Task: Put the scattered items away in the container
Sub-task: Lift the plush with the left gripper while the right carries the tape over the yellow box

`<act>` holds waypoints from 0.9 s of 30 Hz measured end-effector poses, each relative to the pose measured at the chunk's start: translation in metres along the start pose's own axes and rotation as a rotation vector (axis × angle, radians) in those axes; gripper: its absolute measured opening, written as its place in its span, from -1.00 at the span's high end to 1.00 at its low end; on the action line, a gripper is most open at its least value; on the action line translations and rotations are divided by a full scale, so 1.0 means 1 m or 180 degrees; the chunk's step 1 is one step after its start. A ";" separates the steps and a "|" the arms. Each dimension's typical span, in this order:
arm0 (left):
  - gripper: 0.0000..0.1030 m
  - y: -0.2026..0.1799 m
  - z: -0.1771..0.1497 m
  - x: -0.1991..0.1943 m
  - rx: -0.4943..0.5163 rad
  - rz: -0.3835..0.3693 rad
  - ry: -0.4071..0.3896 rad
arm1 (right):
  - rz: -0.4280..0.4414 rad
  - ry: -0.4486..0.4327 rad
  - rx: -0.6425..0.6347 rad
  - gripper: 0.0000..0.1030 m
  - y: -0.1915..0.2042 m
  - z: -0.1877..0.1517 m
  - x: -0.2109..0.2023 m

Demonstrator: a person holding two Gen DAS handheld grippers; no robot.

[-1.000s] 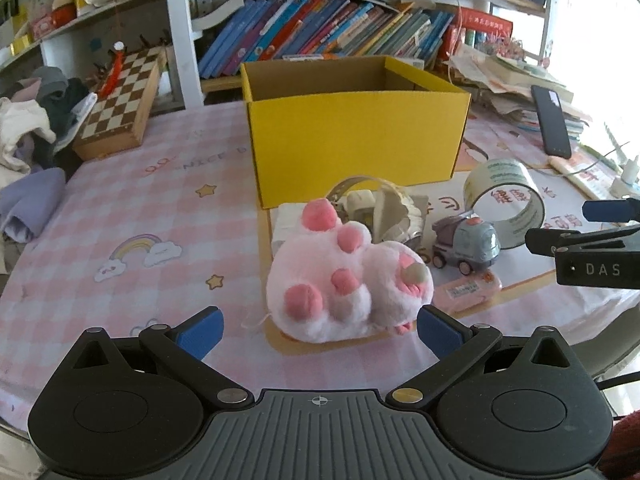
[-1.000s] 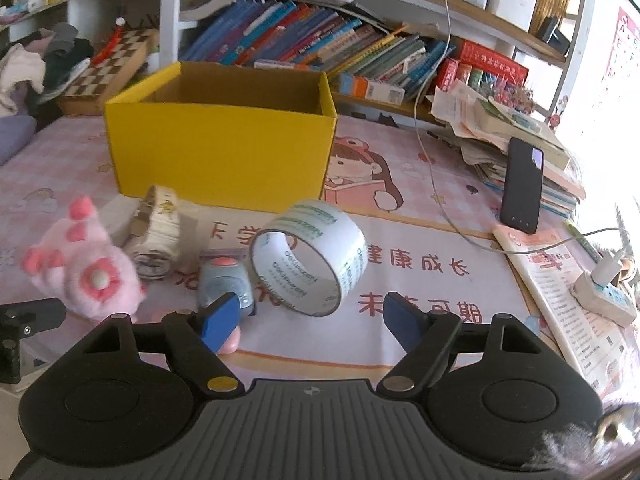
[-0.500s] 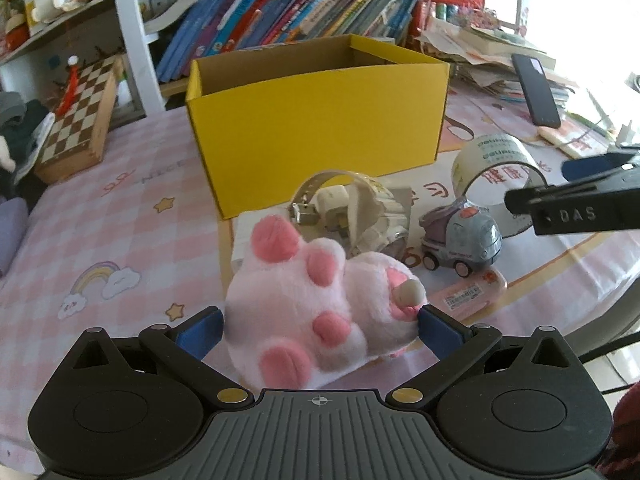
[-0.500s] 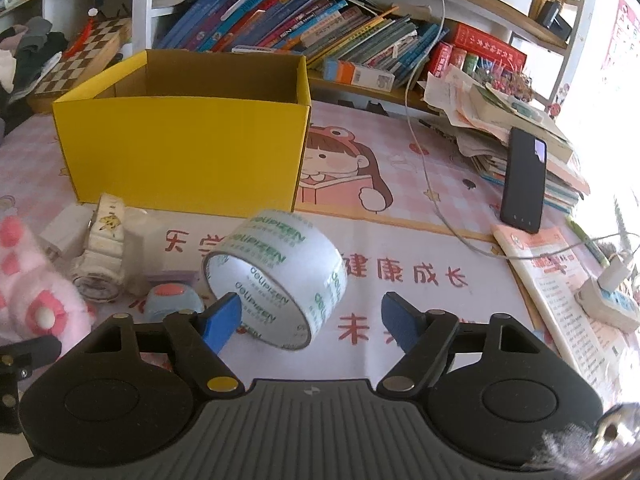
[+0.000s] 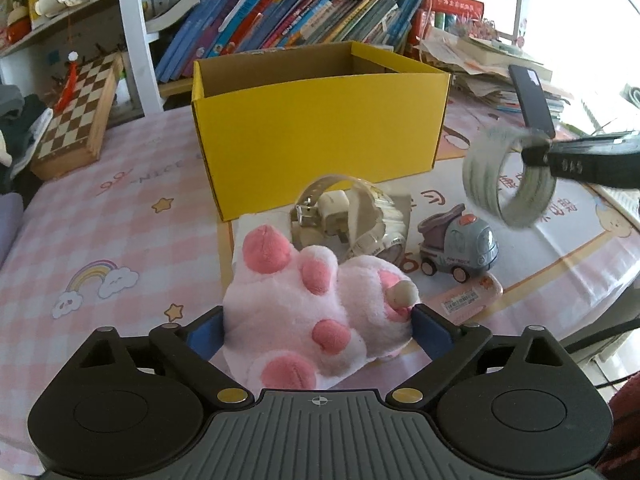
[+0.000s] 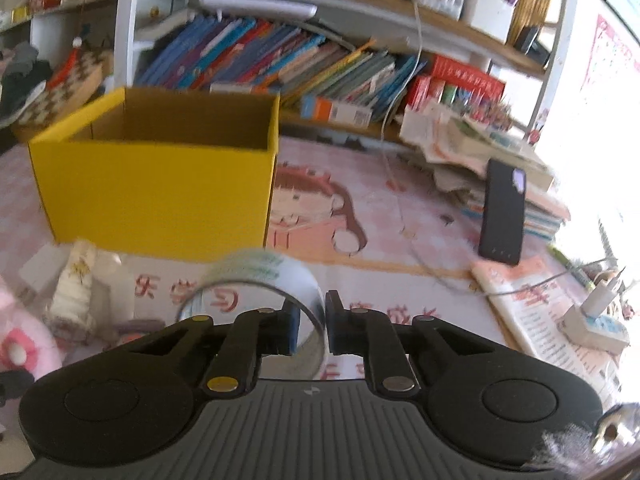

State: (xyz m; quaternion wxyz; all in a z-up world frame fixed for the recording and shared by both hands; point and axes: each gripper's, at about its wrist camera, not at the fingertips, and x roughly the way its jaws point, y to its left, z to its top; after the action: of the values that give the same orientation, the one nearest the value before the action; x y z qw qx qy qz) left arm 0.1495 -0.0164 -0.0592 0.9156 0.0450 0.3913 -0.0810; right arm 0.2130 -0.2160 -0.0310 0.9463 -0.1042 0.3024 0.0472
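Observation:
An open yellow cardboard box (image 5: pixel 320 136) stands on the pink table; it also shows in the right wrist view (image 6: pixel 156 192). My left gripper (image 5: pixel 318 330) has its jaws pressed on both sides of a pink plush paw (image 5: pixel 312 312). My right gripper (image 6: pixel 310 328) is shut on the rim of a clear tape roll (image 6: pixel 260 276) and holds it above the table, right of the box (image 5: pixel 508 176). A cream watch (image 5: pixel 352 216), a grey toy truck (image 5: pixel 460 244) and a pink eraser (image 5: pixel 468 300) lie in front of the box.
A black phone (image 6: pixel 502 212) leans on stacked books at the right. A cable and white plug (image 6: pixel 596 312) lie at the far right. A chessboard (image 5: pixel 76 116) sits at the left. A bookshelf (image 5: pixel 280 24) runs behind the box.
My right gripper has shut on the tape roll and lifted it off the table. My left gripper has closed in on the plush paw.

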 end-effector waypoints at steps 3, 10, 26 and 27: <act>-0.82 0.003 -0.002 -0.006 -0.0029 0.0023 -0.0044 | 0.0019 -0.0109 0.0089 0.83 -0.003 0.004 -0.010; -0.80 0.013 -0.006 -0.034 -0.0106 0.0112 -0.0286 | 0.0257 -0.0136 0.0223 0.83 0.002 0.003 -0.035; -0.80 0.032 0.039 -0.088 -0.0068 0.0196 -0.1222 | 0.0604 -0.0473 0.0199 0.83 0.015 0.042 -0.060; -0.80 0.032 0.046 -0.087 -0.0051 0.0204 -0.1271 | 0.0623 -0.0526 0.0196 0.83 0.014 0.051 -0.058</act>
State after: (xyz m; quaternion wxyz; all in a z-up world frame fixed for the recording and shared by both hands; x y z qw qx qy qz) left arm 0.1293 0.0186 0.0363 0.9774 0.0332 0.2010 -0.0560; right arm 0.1922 -0.1928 0.0413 0.9616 -0.0409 0.2334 0.1384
